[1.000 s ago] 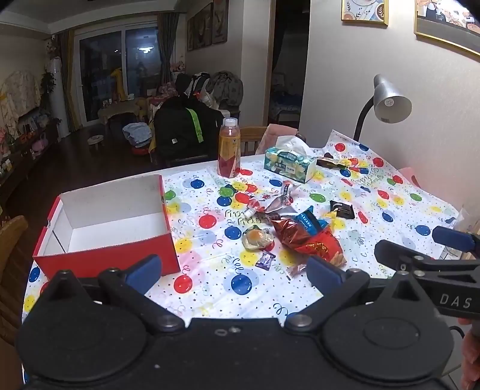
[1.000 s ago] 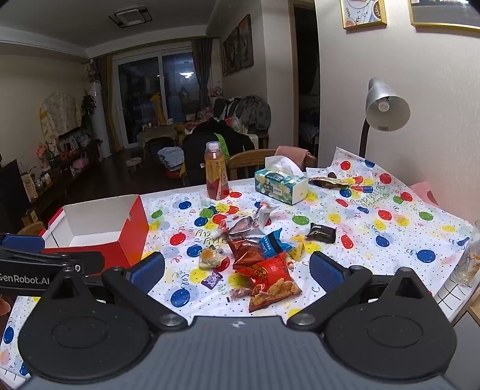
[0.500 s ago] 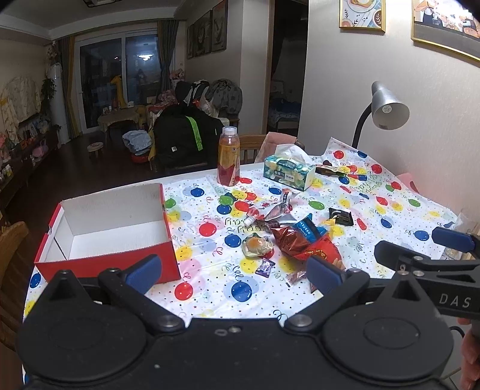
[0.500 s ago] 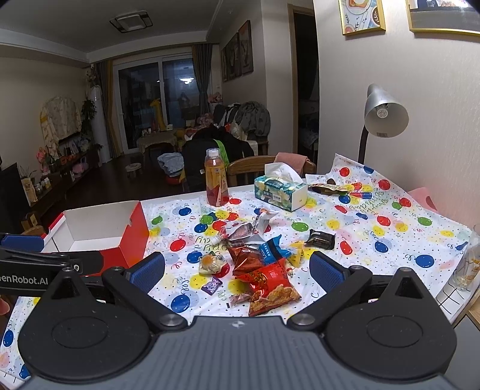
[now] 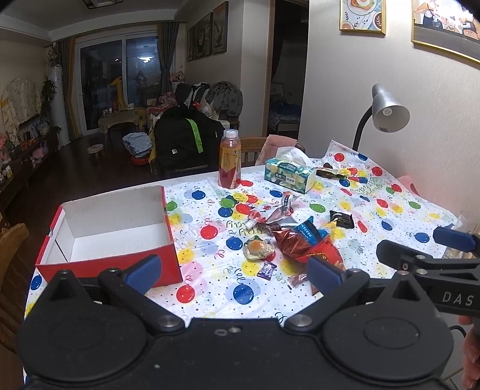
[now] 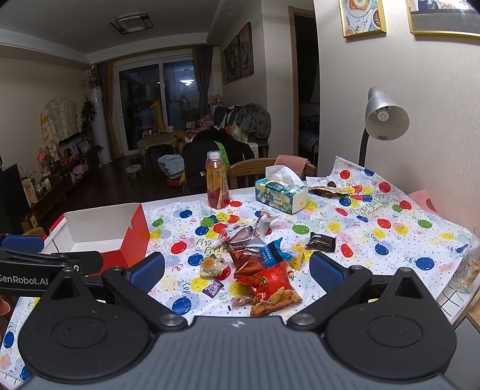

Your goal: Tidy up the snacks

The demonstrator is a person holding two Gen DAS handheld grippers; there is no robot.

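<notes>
Table [image 5: 399,216] under balloon-print cloth is carrying everything: red box [image 5: 111,231] sitting open at its left, probably waiting for snacks [image 6: 264,270] lying heaped mid-table. Left tongs [image 5: 232,270] and right tongs [image 6: 237,270] are hovering spread apart, holding nothing. Their arms are reading "GenRobot.AI" and "DAS".

I see a dim living room: dark glass doors [image 6: 163,102], framed pictures [image 6: 363,16] on pale walls, a silver lamp [image 6: 385,115].
</notes>
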